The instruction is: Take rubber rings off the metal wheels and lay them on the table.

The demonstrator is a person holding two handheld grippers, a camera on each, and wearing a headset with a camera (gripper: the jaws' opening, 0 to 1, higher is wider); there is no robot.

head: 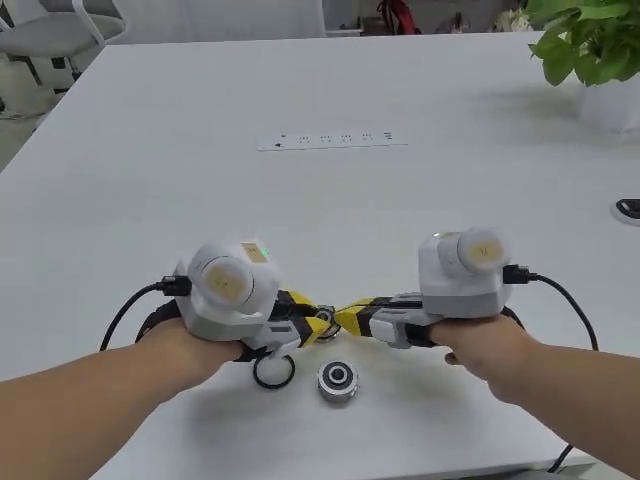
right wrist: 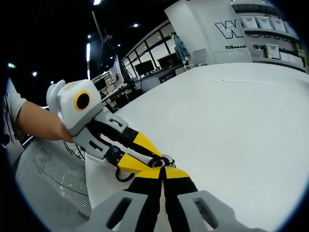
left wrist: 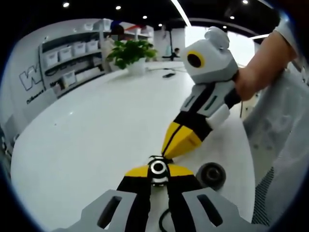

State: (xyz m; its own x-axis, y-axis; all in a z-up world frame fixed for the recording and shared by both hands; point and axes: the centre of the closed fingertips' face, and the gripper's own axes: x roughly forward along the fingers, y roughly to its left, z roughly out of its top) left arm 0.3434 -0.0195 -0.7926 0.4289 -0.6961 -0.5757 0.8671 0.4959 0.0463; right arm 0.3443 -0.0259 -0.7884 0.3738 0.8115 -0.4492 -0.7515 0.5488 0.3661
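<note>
A small metal wheel with a black rubber ring around it sits between the jaws of my left gripper, which is shut on it just above the table. My right gripper comes in from the opposite side, its yellow tips pinched together on the wheel's rubber rim. In the head view both grippers, left and right, meet tip to tip near the front edge. A loose black rubber ring lies on the table below the left gripper. Beside it lies a second wheel.
The white table stretches far ahead. A white power strip lies mid-table, and a potted plant stands at the back right. A dark round object sits at the right edge. The front table edge is close behind the wheels.
</note>
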